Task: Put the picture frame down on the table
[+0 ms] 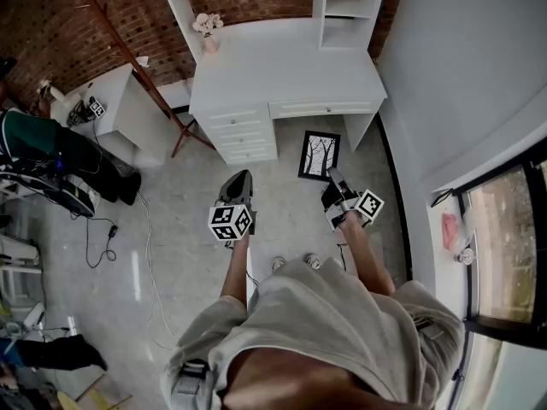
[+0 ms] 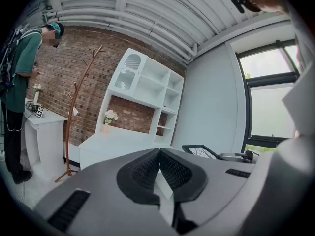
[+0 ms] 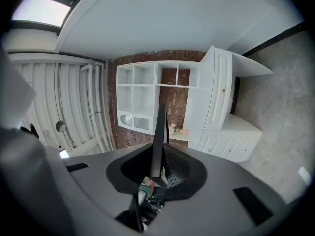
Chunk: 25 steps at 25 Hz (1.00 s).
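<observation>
**Reader:** How many tools are shown, and what does each hold?

**Legend:** Two grey hand-held two-jaw grippers, each bearing one cube with square markers. The right gripper (image 1: 332, 176) is clamped on the lower edge of the single black rectangular picture frame with a print of bare trees (image 1: 320, 154). In the right gripper view the frame stands edge-on between the two ribbed pads (image 3: 177, 168), which press on either side of it. The left gripper (image 1: 241, 176) carries nothing, and its jaws meet at the tips.

**Reader:** Where is the picture frame?

**Legend:** It is in the air over the grey speckled floor (image 1: 286, 229), just in front of the one white wooden desk (image 1: 286, 67), with its print turned upward. It has not yet been set on the desk top.

**Reader:** What else can be counted?

**Legend:**
- The desk has one white hutch of open shelves (image 1: 349, 26).
- It also has three stacked drawers (image 1: 244, 135) and one wide drawer (image 1: 325, 108).
- One small pink vase of pale flowers (image 1: 208, 32) stands on the desk.
- To the left are one slanting brown wooden coat stand (image 1: 128, 49) and one smaller white side table (image 1: 141, 118).
- One bystander in a green top (image 1: 26, 139) is also to the left.
- At the right edge is one dark-framed window (image 1: 504, 246).
- The wearer's two forearms reach forward, one to each gripper.
</observation>
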Motion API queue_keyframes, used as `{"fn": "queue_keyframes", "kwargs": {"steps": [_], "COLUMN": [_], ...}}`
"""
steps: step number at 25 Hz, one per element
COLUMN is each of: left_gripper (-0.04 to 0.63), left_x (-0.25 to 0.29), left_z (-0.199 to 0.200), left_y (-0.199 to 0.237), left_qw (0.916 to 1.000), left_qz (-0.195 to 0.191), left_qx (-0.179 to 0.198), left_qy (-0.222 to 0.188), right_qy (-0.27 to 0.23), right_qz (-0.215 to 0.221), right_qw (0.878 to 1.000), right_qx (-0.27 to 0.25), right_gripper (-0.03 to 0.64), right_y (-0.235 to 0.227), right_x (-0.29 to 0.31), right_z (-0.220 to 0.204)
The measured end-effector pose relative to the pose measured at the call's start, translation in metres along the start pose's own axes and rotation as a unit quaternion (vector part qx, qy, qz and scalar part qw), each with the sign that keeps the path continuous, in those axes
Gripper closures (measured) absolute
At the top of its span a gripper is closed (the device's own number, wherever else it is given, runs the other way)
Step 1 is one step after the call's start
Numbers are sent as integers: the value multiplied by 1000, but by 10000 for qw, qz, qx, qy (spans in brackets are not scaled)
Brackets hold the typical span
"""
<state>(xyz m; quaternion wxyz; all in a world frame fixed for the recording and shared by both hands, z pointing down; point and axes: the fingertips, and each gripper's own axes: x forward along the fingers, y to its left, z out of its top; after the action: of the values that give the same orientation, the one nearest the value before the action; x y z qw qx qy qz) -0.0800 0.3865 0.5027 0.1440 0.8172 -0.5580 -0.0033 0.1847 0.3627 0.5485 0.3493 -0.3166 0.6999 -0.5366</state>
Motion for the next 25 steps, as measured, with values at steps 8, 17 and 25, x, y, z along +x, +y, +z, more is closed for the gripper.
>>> {"fn": "queue_keyframes", "kwargs": {"steps": [8, 17, 25], "left_gripper": [580, 580, 580], "left_x": [3, 8, 8], "left_z": [-1, -4, -15], "left_y": [-7, -33, -57], "left_qw": [9999, 9998, 9999], "left_qz": [-71, -76, 54], "left_qx": [81, 151, 123], "left_qy": [29, 45, 85], "right_qy": [84, 111, 247], "right_qz": [4, 6, 47], "right_qw": [9999, 9999, 9995], "right_qx": [-84, 77, 170], "right_gripper": [531, 531, 531], "right_y": [1, -3, -9], "right_x": [1, -14, -31], "right_z": [4, 18, 28]}}
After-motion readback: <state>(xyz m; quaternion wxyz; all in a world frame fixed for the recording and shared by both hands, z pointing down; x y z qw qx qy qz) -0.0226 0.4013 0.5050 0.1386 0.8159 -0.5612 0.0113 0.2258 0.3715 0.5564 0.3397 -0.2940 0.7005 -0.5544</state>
